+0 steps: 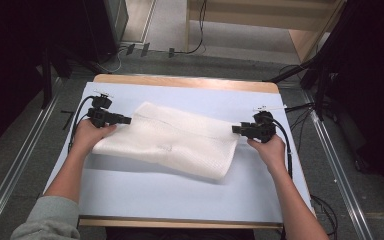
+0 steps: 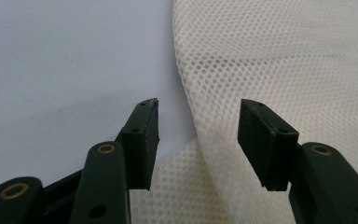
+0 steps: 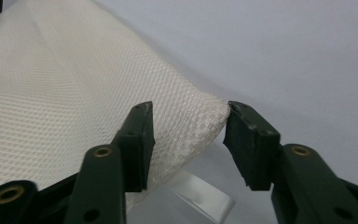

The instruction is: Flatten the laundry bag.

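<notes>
Here both grippers, left (image 1: 111,118) and right (image 1: 250,130), have fingers spread around the mesh cloth (image 1: 167,137) edges; pinch deep, evenly.

The white mesh cloth (image 1: 167,140) covers the middle of the bench (image 1: 180,195), and wide bare surface lies in front of it and a strip behind it. The left tongs (image 1: 129,120) and right tongs (image 1: 234,129) stand at its two ends, jaws apart.
</notes>
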`<action>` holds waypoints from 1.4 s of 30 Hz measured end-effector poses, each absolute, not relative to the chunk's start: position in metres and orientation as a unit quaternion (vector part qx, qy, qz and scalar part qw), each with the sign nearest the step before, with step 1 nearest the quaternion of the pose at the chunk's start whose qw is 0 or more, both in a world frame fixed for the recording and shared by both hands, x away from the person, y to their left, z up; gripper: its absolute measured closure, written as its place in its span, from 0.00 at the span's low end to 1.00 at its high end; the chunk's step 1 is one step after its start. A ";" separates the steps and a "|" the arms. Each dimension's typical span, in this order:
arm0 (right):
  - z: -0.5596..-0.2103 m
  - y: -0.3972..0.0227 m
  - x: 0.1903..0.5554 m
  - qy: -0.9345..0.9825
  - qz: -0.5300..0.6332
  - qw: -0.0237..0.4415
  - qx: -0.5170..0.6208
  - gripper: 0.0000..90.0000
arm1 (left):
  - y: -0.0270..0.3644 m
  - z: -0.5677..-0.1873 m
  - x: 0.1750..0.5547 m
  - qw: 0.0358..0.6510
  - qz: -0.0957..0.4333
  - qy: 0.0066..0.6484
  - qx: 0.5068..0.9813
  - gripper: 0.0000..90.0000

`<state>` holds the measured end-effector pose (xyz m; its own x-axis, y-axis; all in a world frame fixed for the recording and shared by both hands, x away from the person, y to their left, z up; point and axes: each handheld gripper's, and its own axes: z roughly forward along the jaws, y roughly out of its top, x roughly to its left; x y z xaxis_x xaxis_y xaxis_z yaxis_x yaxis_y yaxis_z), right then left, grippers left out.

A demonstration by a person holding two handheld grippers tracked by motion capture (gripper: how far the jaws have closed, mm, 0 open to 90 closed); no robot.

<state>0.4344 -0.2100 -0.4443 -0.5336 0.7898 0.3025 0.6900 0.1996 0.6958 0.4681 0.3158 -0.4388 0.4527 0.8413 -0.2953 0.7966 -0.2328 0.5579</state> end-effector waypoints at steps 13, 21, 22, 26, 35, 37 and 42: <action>-0.447 -0.202 0.432 0.779 0.416 0.037 0.468 0.93 | 0.300 -0.442 0.470 0.321 0.020 0.494 0.808 0.94; -0.438 -0.207 0.427 0.783 0.420 0.055 0.456 0.92 | 0.300 -0.397 0.441 0.388 0.051 0.450 0.803 0.97; -0.438 -0.208 0.426 0.783 0.420 0.051 0.456 0.90 | 0.299 -0.393 0.437 0.395 0.051 0.444 0.802 0.97; -0.434 -0.207 0.421 0.784 0.409 0.066 0.461 0.72 | 0.289 -0.377 0.411 0.411 0.067 0.418 0.807 0.97; -0.409 -0.199 0.397 0.778 0.437 0.083 0.443 0.64 | 0.251 -0.374 0.363 0.415 0.053 0.359 0.835 0.98; -0.407 -0.192 0.392 0.782 0.437 0.081 0.437 0.65 | 0.241 -0.379 0.355 0.406 0.049 0.346 0.844 0.97; -0.404 -0.170 0.382 0.800 0.430 0.082 0.411 0.64 | 0.215 -0.395 0.339 0.385 0.044 0.323 0.863 0.97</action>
